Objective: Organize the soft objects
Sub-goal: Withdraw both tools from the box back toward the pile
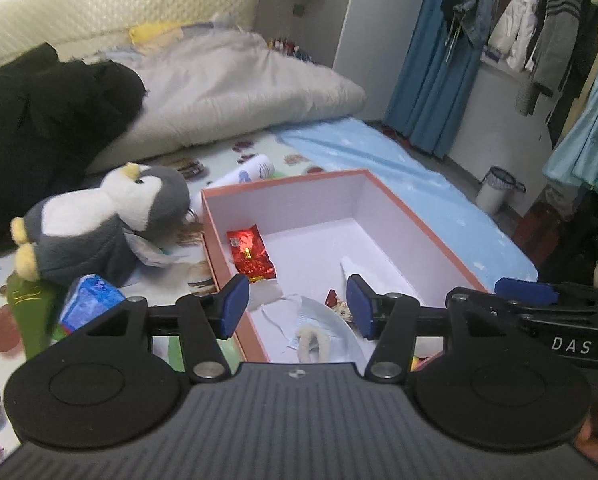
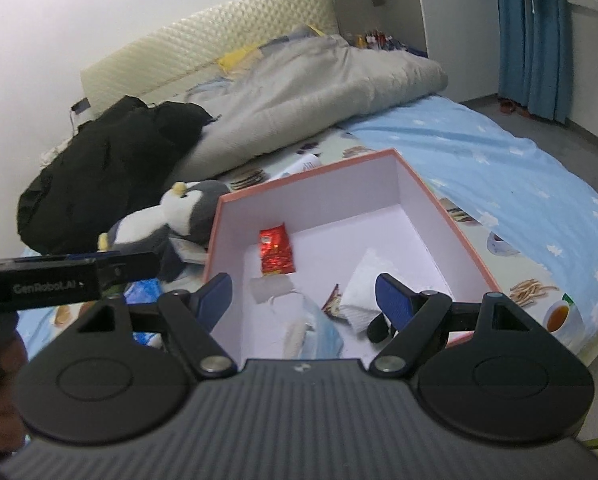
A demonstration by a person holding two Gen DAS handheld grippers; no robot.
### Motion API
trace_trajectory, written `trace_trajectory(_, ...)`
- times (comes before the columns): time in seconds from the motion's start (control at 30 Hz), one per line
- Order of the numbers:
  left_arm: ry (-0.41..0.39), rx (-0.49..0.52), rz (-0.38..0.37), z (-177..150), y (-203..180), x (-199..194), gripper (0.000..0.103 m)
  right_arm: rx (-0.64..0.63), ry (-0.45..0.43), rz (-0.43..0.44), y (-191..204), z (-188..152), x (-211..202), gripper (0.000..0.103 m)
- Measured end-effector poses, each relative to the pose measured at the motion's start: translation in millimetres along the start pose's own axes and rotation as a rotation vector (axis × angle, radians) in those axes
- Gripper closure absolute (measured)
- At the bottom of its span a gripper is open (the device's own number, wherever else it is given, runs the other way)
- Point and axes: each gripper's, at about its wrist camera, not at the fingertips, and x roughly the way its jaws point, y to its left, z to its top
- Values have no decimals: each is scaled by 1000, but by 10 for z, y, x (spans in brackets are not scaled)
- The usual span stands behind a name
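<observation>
soft penguin plush (image 1: 111, 220) lies on its side on the bed (image 1: 419, 184), just left of the open pink box (image 1: 299, 178), its head close against the box's left wall. box interior white. contents, left to right: red foil packet (image 1: 251, 254) flat on the floor near the left wall; small translucent wrapper (image 2: 271, 288) just below it; face mask with pale ear loop (image 2: 319, 332) at the near edge; small red-and-patterned sachet (image 2: 333, 300); white folded paper or pouch (image 2: 363, 284) toward the right.

around the box: black garment (image 1: 47, 108) heaped far left on the bed, grey duvet (image 1: 239, 80) behind it, blue tissue pack (image 1: 89, 300) and green item (image 1: 31, 308) below the penguin, white tube (image 1: 251, 170) behind the box's far left corner. light blue sheet (image 2: 499, 168) on the right. small bin (image 1: 495, 192) on the floor beyond the bed, clothes rack (image 1: 539, 20) above it. nothing blocks the box opening.

left gripper (image 1: 297, 308) hovers above the near edge of the box, jaws apart, nothing between the pads, touching nothing. right gripper (image 2: 303, 300) likewise over the box's near edge, jaws spread wider, empty. each shows at the other view's edge.
</observation>
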Motion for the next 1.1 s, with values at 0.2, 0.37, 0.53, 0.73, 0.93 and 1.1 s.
trace_trajectory(0.2, -47, -25, 12, -241, 36, -407, 40, -31, -16, 23, 172, -168, -212, 22)
trace_trajectory(0.37, -57, -53, 27, -478, 108, -658, 40, -48, -9, 51, 305, -335, -316, 22)
trace_trajectory(0.53, -66, -84, 76, -747, 217, -871, 40, -66, -7, 80, 440, -502, -412, 22)
trace_trajectory(0.73, -57, -144, 123, -1090, 367, -1038, 40, -82, 8, 124, 581, -702, -488, 22)
trace_trajectory(0.93, -65, -174, 166, -1349, 467, -1175, 40, -109, 33, 150, 724, -820, -466, 22)
trace_trajectory(1.1, -66, -221, 180, -1489, 590, -1239, 40, -126, 47, 174, 837, -921, -464, 22)
